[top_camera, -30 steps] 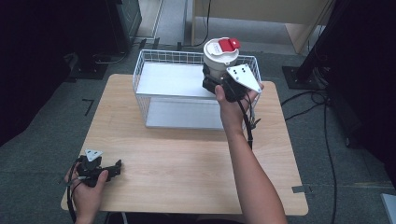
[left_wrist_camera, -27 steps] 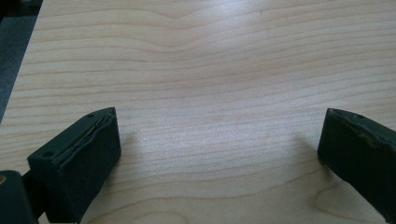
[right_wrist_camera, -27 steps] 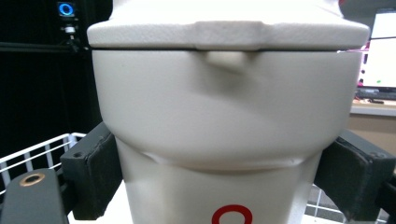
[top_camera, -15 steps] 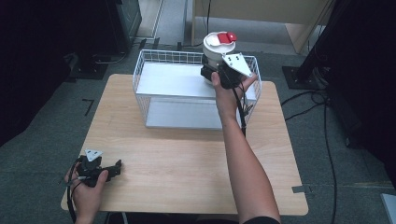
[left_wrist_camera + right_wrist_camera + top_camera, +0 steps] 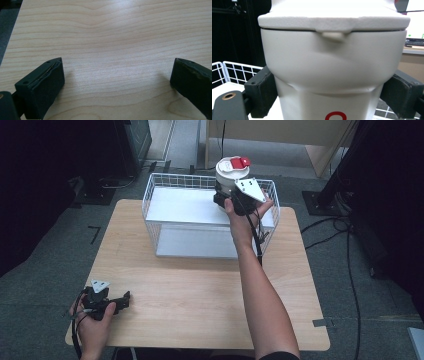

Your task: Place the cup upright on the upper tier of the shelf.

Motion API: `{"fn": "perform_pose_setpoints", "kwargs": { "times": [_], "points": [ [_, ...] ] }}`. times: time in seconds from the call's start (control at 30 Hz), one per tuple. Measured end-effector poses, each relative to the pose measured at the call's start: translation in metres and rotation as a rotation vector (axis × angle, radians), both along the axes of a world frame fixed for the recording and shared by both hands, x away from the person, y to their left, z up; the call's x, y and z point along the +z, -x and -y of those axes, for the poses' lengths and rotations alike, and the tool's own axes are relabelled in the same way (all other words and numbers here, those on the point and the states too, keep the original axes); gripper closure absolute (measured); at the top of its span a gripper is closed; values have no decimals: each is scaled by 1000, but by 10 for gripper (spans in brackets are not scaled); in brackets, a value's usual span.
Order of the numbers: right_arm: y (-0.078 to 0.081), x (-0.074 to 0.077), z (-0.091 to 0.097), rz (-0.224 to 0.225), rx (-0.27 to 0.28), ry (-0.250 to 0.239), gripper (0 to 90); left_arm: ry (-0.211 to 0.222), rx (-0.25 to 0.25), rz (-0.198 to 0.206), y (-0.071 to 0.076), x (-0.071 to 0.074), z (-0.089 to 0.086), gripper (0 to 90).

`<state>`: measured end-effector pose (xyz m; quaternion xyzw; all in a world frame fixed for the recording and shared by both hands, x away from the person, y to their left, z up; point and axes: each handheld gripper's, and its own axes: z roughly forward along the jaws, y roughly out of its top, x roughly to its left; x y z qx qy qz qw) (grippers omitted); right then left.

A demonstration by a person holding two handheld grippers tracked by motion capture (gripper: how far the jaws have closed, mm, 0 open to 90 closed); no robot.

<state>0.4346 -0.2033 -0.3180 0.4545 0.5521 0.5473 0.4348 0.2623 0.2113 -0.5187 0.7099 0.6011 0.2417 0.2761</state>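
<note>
A white container (image 5: 228, 176) with a white lid and a red flip cap (image 5: 243, 162) hangs upright above the far right part of a white wire basket (image 5: 165, 185). My right gripper (image 5: 231, 200) is shut on the container's narrower lower body. In the right gripper view the container (image 5: 332, 65) stands between the two black pads (image 5: 263, 92), with a red mark low on its front. My left gripper (image 5: 120, 301) rests at the near left corner of the wooden table (image 5: 200, 290). Its jaws stand wide apart over bare wood (image 5: 115, 62) in the left gripper view.
The wire basket has a white floor (image 5: 190, 240) and sits at the table's far middle. Black stands and cables (image 5: 345, 220) lie on the grey floor to the right. A wooden cabinet (image 5: 280, 140) stands behind the table.
My right gripper has carried the container farther away and slightly up, toward the basket's far right edge. The left gripper has stayed put.
</note>
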Motion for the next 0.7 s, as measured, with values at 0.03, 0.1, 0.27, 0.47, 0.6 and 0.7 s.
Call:
{"fn": "perform_pose_setpoints", "kwargs": {
  "times": [0.03, 0.1, 0.27, 0.47, 0.6, 0.7],
  "points": [
    [0, 0, 1, -3, 2, -4, 111, 0, -1, 0, 0, 0, 0, 0],
    [0, 0, 2, -6, 9, -7, 111, 0, -1, -1, 0, 0, 0, 0],
    [2, 0, 4, -8, 17, -11, 91, 0, -1, 0, 0, 0, 0, 0],
    [6, 8, 8, -19, 40, -11, 17, -1, -5, -1, 0, 0, 0, 0],
    [9, 10, 10, -29, 45, 8, 14, 0, -5, -1, 0, 0, 0, 0],
    [14, 12, 12, -30, 44, 14, 14, -2, -6, -2, 0, 0, 0, 0]
  ]
}}
